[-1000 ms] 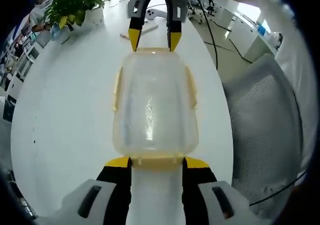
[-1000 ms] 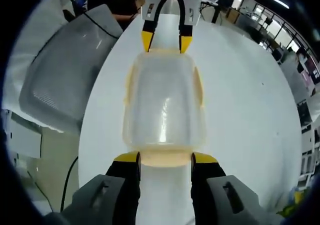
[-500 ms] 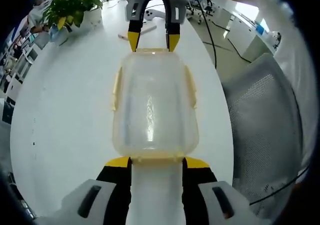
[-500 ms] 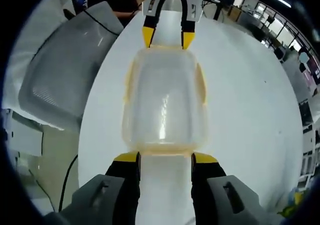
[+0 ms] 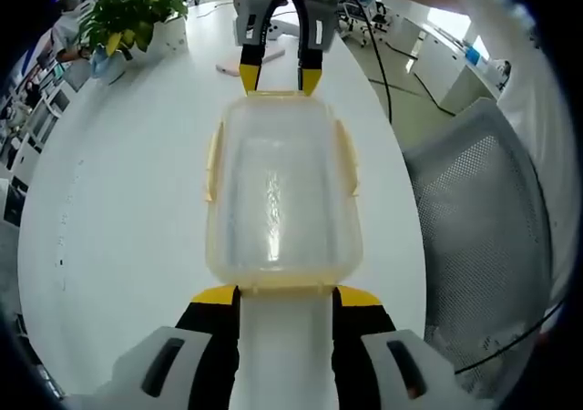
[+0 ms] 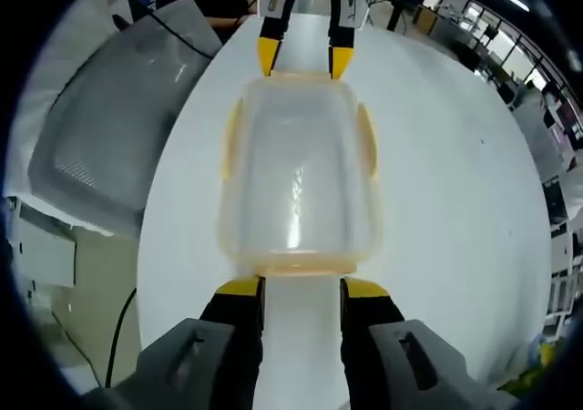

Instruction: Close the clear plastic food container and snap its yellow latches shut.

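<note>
At the bottom of the left gripper view, the left gripper (image 5: 284,293) stands spread at the near end latch of the clear plastic food container with yellow latches (image 5: 281,191), mid-frame on the round white table (image 5: 118,182). It looks light, thin and slippery; press the latches, not the walls. At the top, the right gripper (image 5: 277,80), also spread, has narrowed slightly since earlier.

No legible text, label or number on anything
</note>
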Available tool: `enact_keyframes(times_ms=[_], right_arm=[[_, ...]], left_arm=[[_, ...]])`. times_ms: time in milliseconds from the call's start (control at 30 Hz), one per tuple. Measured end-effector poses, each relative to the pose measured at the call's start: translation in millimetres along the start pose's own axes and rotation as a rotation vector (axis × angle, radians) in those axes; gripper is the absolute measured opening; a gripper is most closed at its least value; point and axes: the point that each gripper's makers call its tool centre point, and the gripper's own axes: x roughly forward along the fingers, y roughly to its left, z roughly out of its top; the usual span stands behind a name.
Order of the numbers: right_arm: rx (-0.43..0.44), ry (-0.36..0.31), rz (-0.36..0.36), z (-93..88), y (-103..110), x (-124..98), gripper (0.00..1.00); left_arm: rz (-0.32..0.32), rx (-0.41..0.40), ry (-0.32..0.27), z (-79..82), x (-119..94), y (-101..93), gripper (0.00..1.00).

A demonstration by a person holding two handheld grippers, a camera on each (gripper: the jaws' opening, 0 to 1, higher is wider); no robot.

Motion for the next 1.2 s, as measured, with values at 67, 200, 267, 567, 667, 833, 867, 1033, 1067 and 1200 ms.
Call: enact_keyframes(times_ms=[67, 200, 267, 567, 667, 833, 867, 1033, 1067, 1200], right_arm=[[0.016, -0.008, 0.006, -0.6, -0.1, -0.9, 0.34], [0.024, -0.009, -0.002, -1.4, -1.0, -2.4, 0.37], [0.038, -0.004, 0.004, -3.8, 0.1, -2.3, 0.37], [0.265, -0.014, -0.155, -31.1, -22.1, -22.0, 0.36], [0.337, -0.092, -0.192, -24.3, -25.2, -34.8, 0.33], [0.376, -0.141, -0.295, -17.6, -30.2, -48.2, 0.34], [0.396, -0.155, -0.312, -15.8, -31.4, -49.1, 0.34], [0.521, -0.25, -0.32, 0.7, -26.0, -46.1, 0.35], [0.551, -0.28, -0.313, 6.2, -24.5, -44.8, 0.35], [0.724, -0.332, -0.243, 17.9, -16.6, -39.5, 0.35]], left_arm=[[0.0, -0.004, 0.009, -3.1, 1.6, -0.4, 0.35], [-0.003, -0.01, 0.019, -9.2, 5.2, -2.0, 0.35], [-0.007, -0.037, 0.019, -13.8, 6.2, -2.4, 0.35], [0.064, -0.36, -0.175, -20.5, -26.5, 3.9, 0.44], [0.085, -0.445, -0.241, -18.6, -35.7, 5.0, 0.44], [0.079, -0.642, -0.368, -13.1, -37.9, 6.1, 0.43], [0.077, -0.692, -0.392, -10.7, -37.9, 6.4, 0.43], [0.053, -0.777, -0.463, 5.8, -36.2, 2.7, 0.43], [0.038, -0.819, -0.483, 11.6, -35.3, 1.3, 0.42], [-0.031, -0.984, -0.51, 16.3, -28.4, -1.5, 0.42]])
